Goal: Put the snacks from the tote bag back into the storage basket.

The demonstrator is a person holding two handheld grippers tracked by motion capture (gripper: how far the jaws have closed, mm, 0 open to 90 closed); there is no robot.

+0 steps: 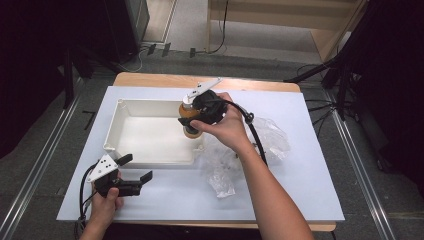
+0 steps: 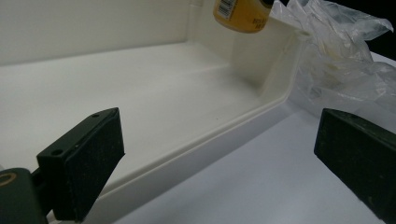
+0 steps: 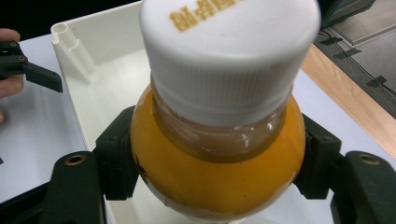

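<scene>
Orange bottle [image 3: 212, 177], white cap, upright, above white tray's [image 1: 150, 105] right end

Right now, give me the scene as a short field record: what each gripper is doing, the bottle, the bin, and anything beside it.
right gripper: shut on bottle, at the bin's right end
bottle: orange, white cap, clamped at its shoulder, above the bin floor
left gripper: open, nothing between the jaws, on the sheet before the bin's near wall
bin: white, nothing lying on its floor
plastic bag: clear, crumpled, on the sheet right of the bin
</scene>
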